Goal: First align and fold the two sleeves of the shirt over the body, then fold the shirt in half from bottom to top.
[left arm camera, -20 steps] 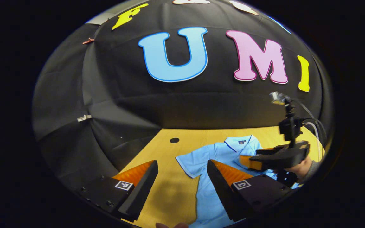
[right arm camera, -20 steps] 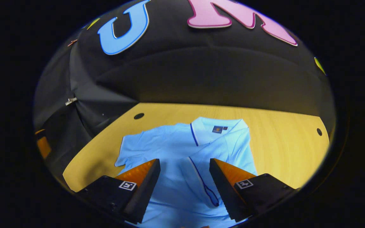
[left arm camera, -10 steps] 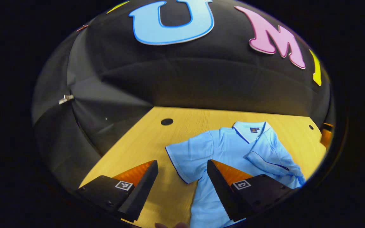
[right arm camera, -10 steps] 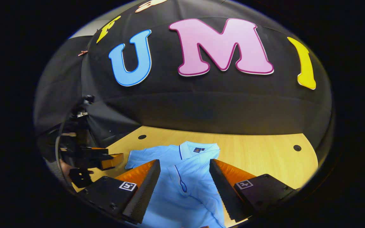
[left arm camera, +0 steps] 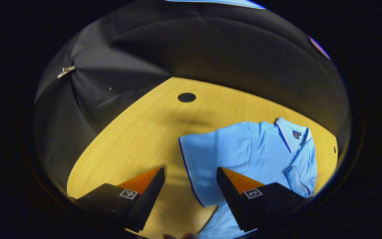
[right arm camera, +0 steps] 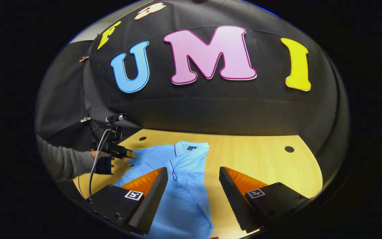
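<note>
Fingers of left gripper [left arm camera: 189,186] spread wide over unfolded sleeve [left arm camera: 204,166], right gripper [right arm camera: 193,189] likewise open, empty

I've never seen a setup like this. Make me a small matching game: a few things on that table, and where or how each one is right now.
Things:
1. spread sleeve
2. folded sleeve
3. collar
4. left tool

States:
a. lying over the shirt's body
b. open, above the sleeve's edge
c. at the shirt's far end
d. flat on the table, sticking out sideways

Pairs: 1-d, 2-a, 3-c, 4-b
</note>
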Demonstrator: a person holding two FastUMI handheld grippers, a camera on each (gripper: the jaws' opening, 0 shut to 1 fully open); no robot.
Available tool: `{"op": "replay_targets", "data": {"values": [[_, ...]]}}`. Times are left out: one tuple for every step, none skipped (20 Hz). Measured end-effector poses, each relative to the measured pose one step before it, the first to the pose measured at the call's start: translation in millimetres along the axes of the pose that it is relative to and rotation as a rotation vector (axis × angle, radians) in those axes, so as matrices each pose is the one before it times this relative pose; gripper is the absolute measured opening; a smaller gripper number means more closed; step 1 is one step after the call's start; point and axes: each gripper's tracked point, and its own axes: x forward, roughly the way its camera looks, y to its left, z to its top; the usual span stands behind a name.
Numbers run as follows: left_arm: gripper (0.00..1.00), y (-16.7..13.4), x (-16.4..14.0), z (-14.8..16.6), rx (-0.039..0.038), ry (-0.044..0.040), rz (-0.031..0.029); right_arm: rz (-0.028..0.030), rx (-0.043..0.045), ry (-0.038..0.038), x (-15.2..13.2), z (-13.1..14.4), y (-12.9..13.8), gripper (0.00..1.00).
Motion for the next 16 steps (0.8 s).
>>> {"op": "replay_targets", "data": {"values": [[1.00,-1.19,4.21,-1.04,-0.00113,0.01442,-0.00192,-0.00617,0.00420,0.00773,-6.50,-2.79,-3.23,0.97],[1.00,-0.51,3.43,-2.38,0.00028,0.01067,0.00337,-0.00573,0.00825,0.00786,-6.30,-3.09,-3.42,0.97],[1.00,0.85,2.40,1.80,0.00700,0.00041,0.01175,-0.00719,0.00864,0.00642,-4.44,-3.17,-2.85,0.97],[1.00,-0.46,3.18,1.86,0.00679,-0.00395,0.00206,-0.00665,0.00802,0.00731,-4.29,-2.17,-3.42,0.97],[1.00,-1.40,1.34,1.54,0.00299,0.00201,-0.00044,-0.00657,0.00692,0.00595,-3.78,-3.49,-2.76,0.97],[0.99,-1.17,1.28,-1.91,0.00435,0.01171,0.00051,-0.00714,0.00532,0.00767,-2.94,-2.99,-3.44,0.97],[0.99,-0.76,0.46,0.78,0.00515,-0.00039,-0.00100,-0.00461,0.00624,0.00455,-2.79,-1.77,-3.05,0.97],[1.00,-2.34,2.11,-0.28,-0.00059,0.00102,-0.00555,-0.00359,0.00575,0.00398,-1.38,-1.52,-2.48,0.97],[0.99,-2.48,-3.67,1.14,0.00285,-0.00060,-0.00045,-0.00519,0.00520,0.00197,-0.17,-0.82,-1.91,0.97],[0.85,-0.84,0.93,-1.09,0.00003,0.00259,-0.00758,-0.00359,0.00518,0.00190,-0.79,-0.34,-2.38,0.97],[0.71,-4.26,-1.99,0.69,0.00085,0.00265,-0.00631,-0.00309,0.00438,0.00104,0.33,-0.09,-1.54,0.97],[0.57,-5.20,0.60,-1.89,-0.00246,0.00469,-0.00877,-0.00259,0.00488,-0.00158,-1.40,0.88,-2.49,0.97],[0.43,-4.37,-0.64,-0.57,-0.00553,0.00297,-0.01134,-0.00232,0.00470,-0.00155,0.06,0.21,-1.82,0.97],[0.29,-1.76,-2.56,0.43,-0.00946,0.00408,-0.01314,-0.00026,0.00673,-0.00217,-0.72,0.67,-1.64,0.97],[0.19,-2.55,-1.36,0.97,-0.01294,-0.00122,-0.01618,0.00043,0.00538,-0.00235,-0.35,-0.66,0.70,0.97],[0.09,-1.25,0.92,-0.17,-0.01770,-0.00024,-0.01632,0.00085,0.00017,0.00137,-0.71,-1.04,-0.57,0.97]]}}
